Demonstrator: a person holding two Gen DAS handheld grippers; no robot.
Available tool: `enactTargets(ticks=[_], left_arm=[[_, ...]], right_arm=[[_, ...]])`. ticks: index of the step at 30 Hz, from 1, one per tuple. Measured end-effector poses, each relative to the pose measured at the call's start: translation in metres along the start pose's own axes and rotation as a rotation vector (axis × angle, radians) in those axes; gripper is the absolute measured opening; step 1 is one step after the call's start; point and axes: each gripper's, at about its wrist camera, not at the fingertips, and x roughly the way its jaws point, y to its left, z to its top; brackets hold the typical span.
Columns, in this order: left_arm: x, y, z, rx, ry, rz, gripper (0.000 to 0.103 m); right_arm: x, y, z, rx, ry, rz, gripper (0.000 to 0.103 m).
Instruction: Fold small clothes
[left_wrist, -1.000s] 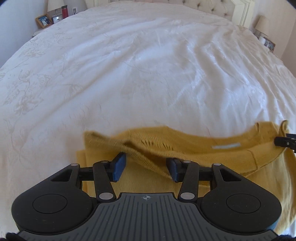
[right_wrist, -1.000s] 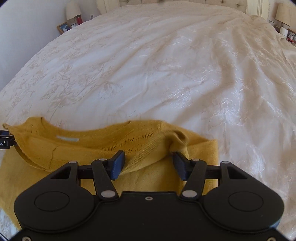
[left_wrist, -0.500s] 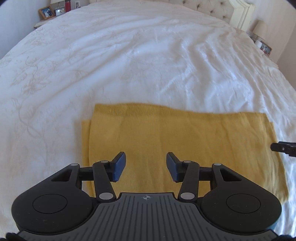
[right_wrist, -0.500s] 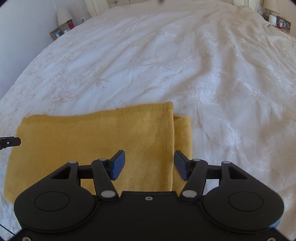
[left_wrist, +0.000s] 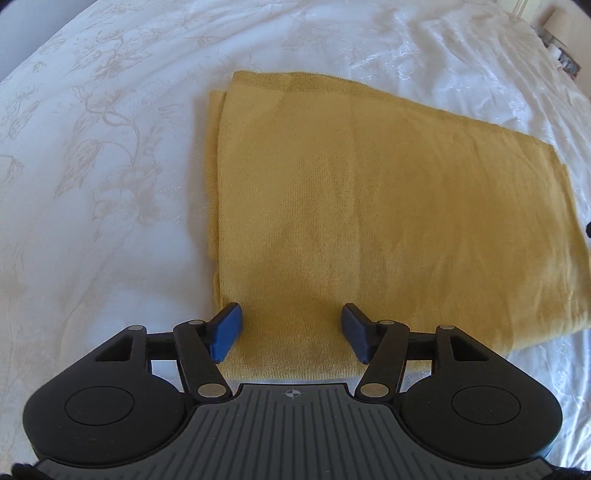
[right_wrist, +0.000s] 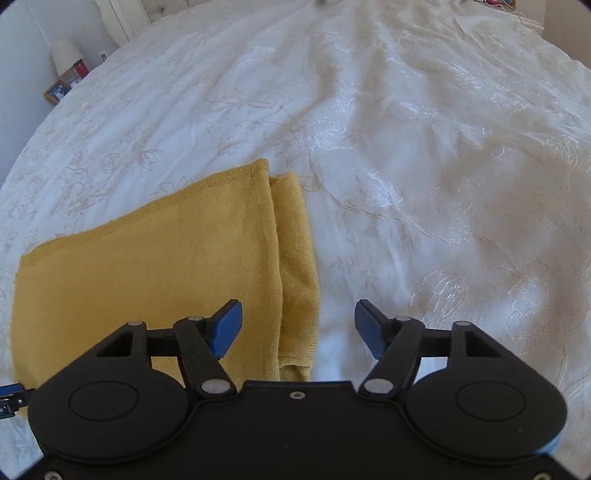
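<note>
A mustard-yellow knit garment lies folded flat as a rectangle on the white bedspread. In the left wrist view my left gripper is open and empty, its blue fingertips over the garment's near left corner. In the right wrist view the garment lies at the lower left, with a folded layer showing along its right edge. My right gripper is open and empty, straddling that right edge, its right finger over bare bedspread.
The bed's embroidered white cover stretches far ahead in both views. A nightstand with a lamp and a picture frame stands at the far left. Another nightstand corner shows at the far right.
The garment went from a held-up neckline fold to lying flat and folded. Both grippers, open throughout, have moved down and closer to its near corners.
</note>
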Motion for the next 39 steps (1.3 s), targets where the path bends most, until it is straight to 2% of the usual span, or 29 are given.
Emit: enactTargets(ticks=[6,8,12,17,20,26,32,39], left_arm=[[-0.007,0.000,-0.020,-0.059,0.052,-0.029,0.069],[-0.010,-0.005,-0.026,-0.054,0.060,-0.033,0.069],[-0.016,-0.014,-0.036,-0.027,0.060,-0.041,0.075],[-0.027,-0.025,-0.042,0.006,0.036,-0.046,0.080],[-0.033,-0.032,-0.041,0.014,0.023,-0.054,0.089],[-0.038,-0.044,-0.022,0.000,-0.006,-0.078,0.091],[-0.038,-0.057,0.014,-0.002,-0.039,-0.083,0.091],[-0.019,-0.080,0.060,-0.002,-0.050,-0.079,0.091]], right_arm=[[-0.023,0.004,-0.025,0.049,0.026,0.081,0.084],[-0.027,0.004,-0.037,0.063,0.044,0.090,0.086],[-0.036,0.008,-0.062,0.063,0.081,0.106,0.100],[-0.045,0.009,-0.083,0.065,0.109,0.121,0.102],[-0.051,0.009,-0.090,0.068,0.115,0.128,0.102],[-0.058,0.009,-0.093,0.072,0.116,0.128,0.102],[-0.063,0.001,-0.086,0.102,0.097,0.150,0.102],[-0.061,-0.013,-0.071,0.142,0.090,0.175,0.102]])
